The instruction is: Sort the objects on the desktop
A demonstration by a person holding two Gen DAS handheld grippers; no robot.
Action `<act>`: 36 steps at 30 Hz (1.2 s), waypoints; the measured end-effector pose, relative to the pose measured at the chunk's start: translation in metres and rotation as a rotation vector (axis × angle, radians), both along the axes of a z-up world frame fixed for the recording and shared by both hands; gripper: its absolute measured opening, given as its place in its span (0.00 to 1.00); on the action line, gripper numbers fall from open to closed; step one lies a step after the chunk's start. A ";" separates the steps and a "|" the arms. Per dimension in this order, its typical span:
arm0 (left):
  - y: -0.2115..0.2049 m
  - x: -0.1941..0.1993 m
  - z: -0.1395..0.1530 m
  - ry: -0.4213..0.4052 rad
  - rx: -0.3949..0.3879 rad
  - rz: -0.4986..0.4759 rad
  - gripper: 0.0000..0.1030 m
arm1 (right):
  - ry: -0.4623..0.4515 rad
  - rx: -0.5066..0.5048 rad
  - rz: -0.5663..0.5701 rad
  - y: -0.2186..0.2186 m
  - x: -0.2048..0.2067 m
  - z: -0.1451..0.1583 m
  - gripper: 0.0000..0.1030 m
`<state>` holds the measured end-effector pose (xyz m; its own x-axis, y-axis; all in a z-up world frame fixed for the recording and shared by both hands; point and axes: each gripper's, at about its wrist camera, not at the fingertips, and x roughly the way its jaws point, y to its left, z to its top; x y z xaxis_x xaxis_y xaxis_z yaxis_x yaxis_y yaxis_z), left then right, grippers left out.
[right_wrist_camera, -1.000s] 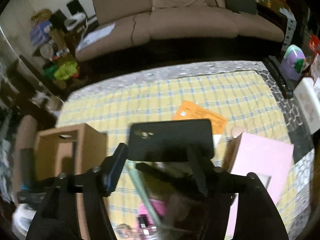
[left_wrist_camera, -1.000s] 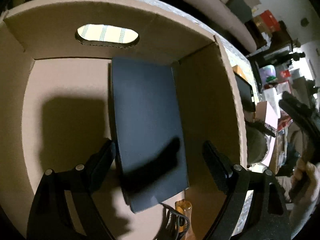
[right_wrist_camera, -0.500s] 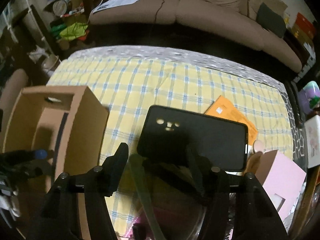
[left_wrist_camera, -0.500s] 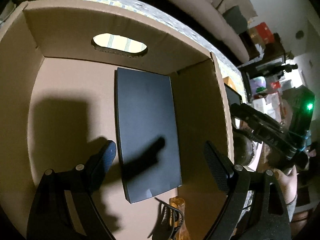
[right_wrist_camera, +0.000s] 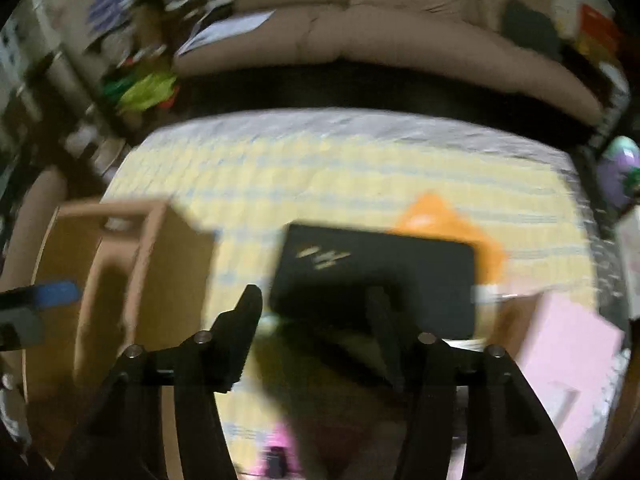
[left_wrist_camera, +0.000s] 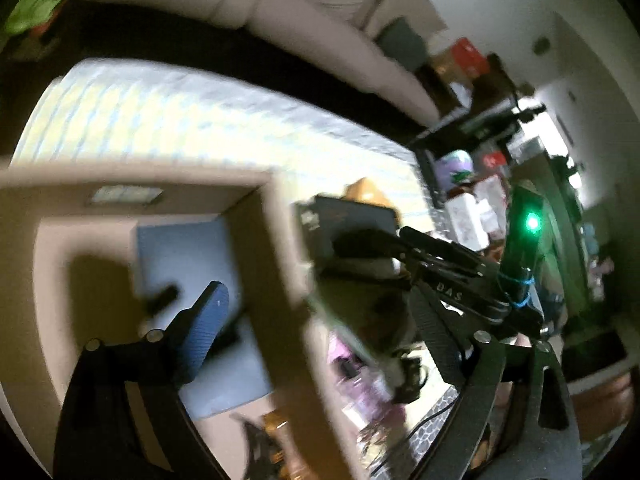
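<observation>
Two tongs show. The left tongs (left_wrist_camera: 320, 320) stand wide with nothing gripped, having just opened further; one finger hangs inside the cardboard box (left_wrist_camera: 280, 280), above the dark flat pad (left_wrist_camera: 188, 248) lying on the box floor, the other outside its wall. The right tongs (right_wrist_camera: 316, 320) hold a black phone (right_wrist_camera: 376, 280) over the yellow checked surface (right_wrist_camera: 320, 184), the box off to their left and an orange envelope (right_wrist_camera: 436, 220) beyond the phone.
</observation>
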<state>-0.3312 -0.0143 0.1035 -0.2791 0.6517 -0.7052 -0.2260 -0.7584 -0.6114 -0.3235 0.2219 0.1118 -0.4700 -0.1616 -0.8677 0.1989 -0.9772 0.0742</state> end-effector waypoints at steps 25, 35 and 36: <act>0.167 -0.076 -0.061 -0.070 -0.500 -0.233 0.53 | -0.175 0.124 -0.039 0.078 -0.047 -0.033 0.23; 0.165 -0.066 -0.047 -0.097 -0.316 -0.231 0.43 | -0.200 -0.089 -0.076 0.087 -0.042 -0.033 0.15; 0.169 -0.063 -0.041 -0.081 -0.310 -0.241 0.43 | -0.194 -0.124 -0.078 0.086 -0.041 -0.029 0.15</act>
